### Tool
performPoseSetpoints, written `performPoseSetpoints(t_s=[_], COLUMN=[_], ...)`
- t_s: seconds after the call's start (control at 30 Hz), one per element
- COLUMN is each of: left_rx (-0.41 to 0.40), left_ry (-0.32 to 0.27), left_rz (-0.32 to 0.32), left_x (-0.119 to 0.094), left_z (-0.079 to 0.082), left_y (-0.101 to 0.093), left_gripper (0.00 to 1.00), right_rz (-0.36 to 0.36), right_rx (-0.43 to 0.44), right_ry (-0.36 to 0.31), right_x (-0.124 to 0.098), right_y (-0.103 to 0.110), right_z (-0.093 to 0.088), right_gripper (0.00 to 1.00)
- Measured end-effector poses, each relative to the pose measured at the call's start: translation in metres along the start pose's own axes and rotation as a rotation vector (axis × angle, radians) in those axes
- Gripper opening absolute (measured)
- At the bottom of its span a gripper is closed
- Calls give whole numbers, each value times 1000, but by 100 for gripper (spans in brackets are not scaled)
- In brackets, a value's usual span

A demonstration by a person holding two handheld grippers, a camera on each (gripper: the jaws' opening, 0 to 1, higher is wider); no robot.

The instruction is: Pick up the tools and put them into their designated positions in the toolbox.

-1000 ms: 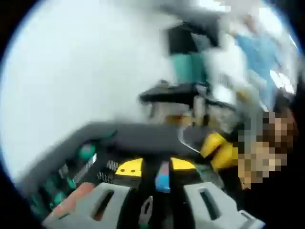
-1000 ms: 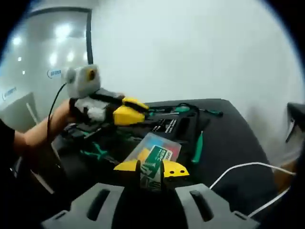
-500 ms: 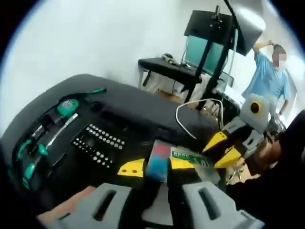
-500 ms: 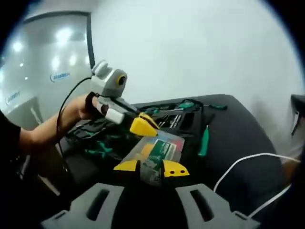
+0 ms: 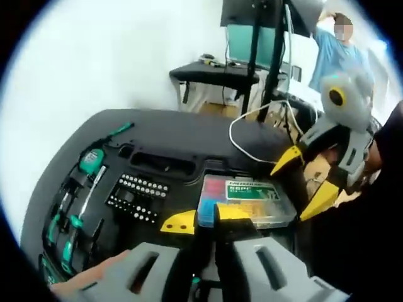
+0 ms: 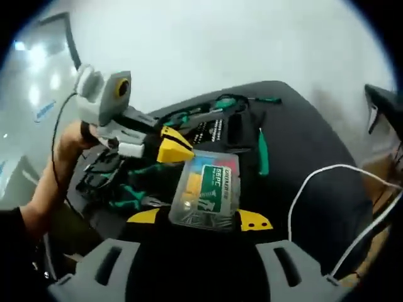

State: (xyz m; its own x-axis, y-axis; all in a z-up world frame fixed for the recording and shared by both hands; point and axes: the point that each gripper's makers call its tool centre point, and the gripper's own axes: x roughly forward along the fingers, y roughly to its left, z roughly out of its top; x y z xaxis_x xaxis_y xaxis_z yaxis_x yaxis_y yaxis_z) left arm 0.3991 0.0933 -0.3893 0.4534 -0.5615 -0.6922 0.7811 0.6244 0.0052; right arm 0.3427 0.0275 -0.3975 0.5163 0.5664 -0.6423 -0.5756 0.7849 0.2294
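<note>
The print on the green label of the clear plastic box of small parts (image 6: 206,189) is too small to read. The near end of that box is hidden behind the right gripper (image 6: 200,220) with its yellow tips, so you cannot tell if the tips touch it. In the left gripper view, the left gripper (image 5: 205,221) covers the near edge of the same box (image 5: 242,199). The black open toolbox (image 5: 157,165) is cut off at the bottom left, so some green-handled screwdrivers (image 5: 70,221) show only in part. The rows of tiny silver bits (image 5: 138,195) are too small to tell apart. The white cable (image 6: 327,182) runs off the right edge.
</note>
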Motion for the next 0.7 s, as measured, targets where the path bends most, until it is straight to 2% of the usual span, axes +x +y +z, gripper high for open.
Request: performPoseSetpoints(t_s=[0.1,0.13,0.17,0.2,0.23,0.3,0.33,0.37,0.4,0.43,0.47,0.53,0.57,0.6,0.63,0.67,0.7], left_rx=[19,21,22,21,22,32,41,47,40,28,3,8,11,50,82,92,90], left_ry=[-3,-6,-8,-11,-15,-30,-31,-45,-66,-107,-114,-124,-114,-113,-104,-121,-118], left_rz=[17,19,20,19,20,19,30,49,64,59,38,16,9,12,24,26,19], left_x=[-1,-1,-1,-1,-2,-4,-6,-9,-13,-16,-22,-27,-29,-31,-32,-36,-39], left_z=[0,0,0,0,0,1,2,5,8,14,13,10,6,2,-2,-2,-5], left_y=[1,1,2,2,2,3,5,8,12,13,11,9,6,4,4,1,-2], left_gripper=[7,7,7,7,7,7,7,7,7,7,7,7,8,8,8,8,8], right_rz=[-32,-38,-20,-33,-18,26,61,113,125,175,204,129,100,85,106,114,154], right_rx=[-12,9,12,14,40,48,80,129,156,260,263,129,71,53,43,30,39], right_ry=[45,96,128,157,199,230,236,280,259,251,232,114,81,43,-13,-28,-50], right_x=[12,13,16,16,19,27,33,39,37,35,34,30,32,30,27,27,25], right_y=[2,3,7,6,10,16,20,27,28,34,36,32,40,43,48,49,59], right_z=[3,1,-1,-1,-4,-5,-6,-13,-6,1,4,6,-3,-1,7,10,12], right_gripper=[52,53,54,57,59,65,64,61,55,54,54,54,54,53,53,53,53])
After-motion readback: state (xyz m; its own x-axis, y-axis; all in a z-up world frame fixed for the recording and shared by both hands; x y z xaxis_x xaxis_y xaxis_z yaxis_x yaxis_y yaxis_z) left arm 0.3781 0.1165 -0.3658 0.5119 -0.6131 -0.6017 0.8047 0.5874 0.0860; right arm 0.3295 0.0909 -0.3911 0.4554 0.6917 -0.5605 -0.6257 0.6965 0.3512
